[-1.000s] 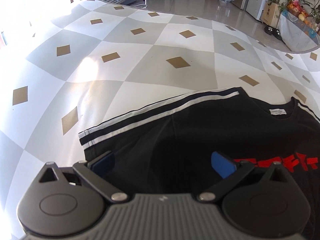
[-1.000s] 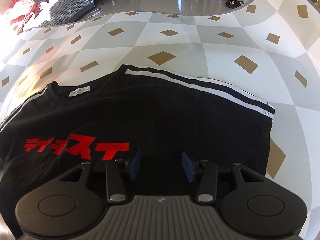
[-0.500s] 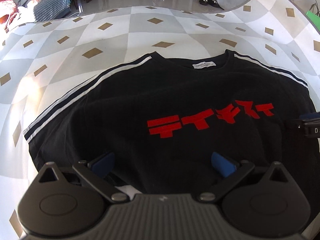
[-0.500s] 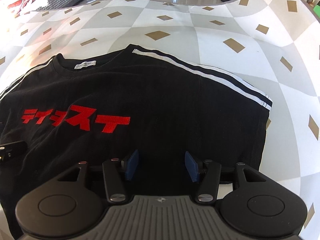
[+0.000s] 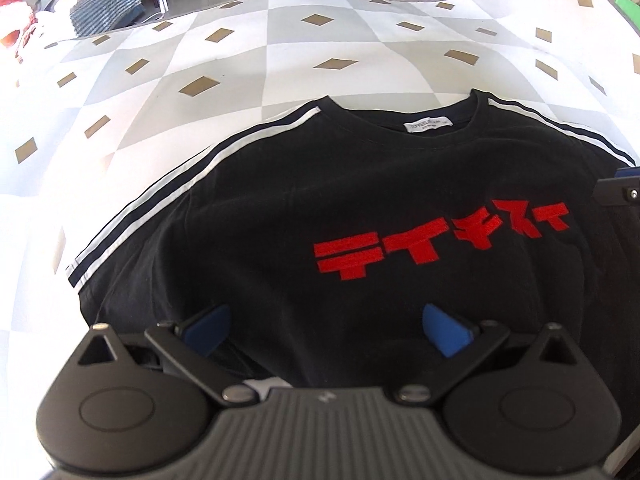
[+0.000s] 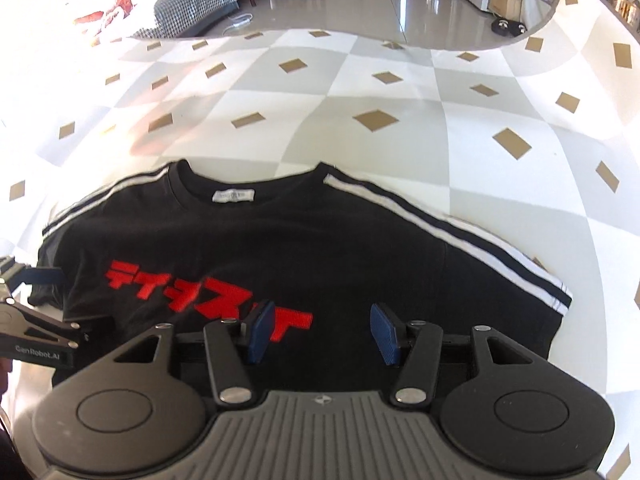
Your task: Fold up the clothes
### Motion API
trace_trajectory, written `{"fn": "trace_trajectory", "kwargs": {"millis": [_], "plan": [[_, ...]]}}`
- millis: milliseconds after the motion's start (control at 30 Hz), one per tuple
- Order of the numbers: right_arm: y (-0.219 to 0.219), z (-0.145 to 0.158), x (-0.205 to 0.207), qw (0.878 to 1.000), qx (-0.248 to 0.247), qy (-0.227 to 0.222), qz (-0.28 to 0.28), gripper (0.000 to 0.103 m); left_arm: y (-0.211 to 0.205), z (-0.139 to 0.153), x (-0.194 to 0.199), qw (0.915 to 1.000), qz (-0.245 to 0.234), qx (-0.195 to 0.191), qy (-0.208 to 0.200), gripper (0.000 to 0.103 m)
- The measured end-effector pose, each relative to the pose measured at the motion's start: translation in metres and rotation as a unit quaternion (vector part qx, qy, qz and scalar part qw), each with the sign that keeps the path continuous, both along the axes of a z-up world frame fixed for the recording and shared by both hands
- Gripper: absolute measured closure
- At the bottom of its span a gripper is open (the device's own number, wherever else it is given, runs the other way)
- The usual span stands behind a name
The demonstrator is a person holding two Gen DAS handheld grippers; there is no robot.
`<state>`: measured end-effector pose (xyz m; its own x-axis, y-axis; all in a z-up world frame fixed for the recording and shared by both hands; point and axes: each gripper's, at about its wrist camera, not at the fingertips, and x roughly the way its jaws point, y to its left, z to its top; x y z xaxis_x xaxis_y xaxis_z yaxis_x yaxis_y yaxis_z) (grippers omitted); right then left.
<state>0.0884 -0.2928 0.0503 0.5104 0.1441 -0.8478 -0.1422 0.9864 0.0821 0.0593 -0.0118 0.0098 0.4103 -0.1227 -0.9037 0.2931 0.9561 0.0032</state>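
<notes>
A black T-shirt [image 5: 320, 200] with red lettering and white shoulder stripes lies flat, front up, on a checkered cloth-covered table [image 5: 240, 60]; its collar points away. It also shows in the right wrist view [image 6: 280, 248]. My left gripper [image 5: 326, 330] is open and empty above the shirt's lower left part. My right gripper [image 6: 322, 330] is open and empty above the shirt's lower right part. The right gripper's edge shows at the left wrist view's right side [image 5: 620, 192], and the left gripper shows at the right wrist view's left edge [image 6: 32, 320].
The table's far edge [image 6: 320, 34] curves across the top. Beyond it lie a tiled floor, a checkered cushion [image 6: 192, 0] with red fabric, chairs, slippers [image 6: 506, 26] and plants.
Both grippers have pulled back and swung toward the shirt's middle, so the whole shirt front and collar are now in each view. The right gripper's jaws have opened a bit wider.
</notes>
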Motion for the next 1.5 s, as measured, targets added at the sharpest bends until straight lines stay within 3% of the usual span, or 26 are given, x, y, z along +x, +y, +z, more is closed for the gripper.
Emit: {"fn": "trace_trajectory", "kwargs": {"millis": [100, 233, 400, 667, 833, 1233, 1500], "plan": [[0.009, -0.001, 0.018, 1.0, 0.022, -0.009, -0.012, 0.051, 0.005, -0.003, 0.006, 0.9998, 0.014, -0.014, 0.01, 0.0], [0.023, -0.006, 0.035, 0.999, 0.034, -0.02, -0.017, 0.051, 0.002, -0.006, 0.007, 0.9999, 0.003, -0.004, 0.013, 0.0], [0.039, -0.014, 0.049, 0.999, 0.021, -0.038, -0.002, 0.051, 0.001, -0.01, 0.012, 0.9997, 0.007, -0.008, 0.02, 0.0], [0.045, -0.041, 0.067, 1.0, -0.014, -0.016, -0.009, 0.051, -0.005, -0.01, 0.021, 0.9998, 0.014, -0.004, 0.015, 0.0], [0.048, -0.05, 0.072, 0.998, -0.052, -0.026, -0.017, 0.051, -0.008, -0.01, 0.027, 0.9997, 0.02, -0.004, 0.01, 0.0], [0.019, -0.049, 0.09, 0.988, -0.06, -0.03, -0.142, 0.048, -0.004, -0.008, 0.029, 0.999, 0.038, -0.016, 0.016, 0.0], [0.034, -0.031, 0.069, 0.996, -0.029, -0.021, -0.077, 0.049, -0.006, 0.004, 0.026, 0.9994, 0.032, -0.007, 0.006, 0.0]]}}
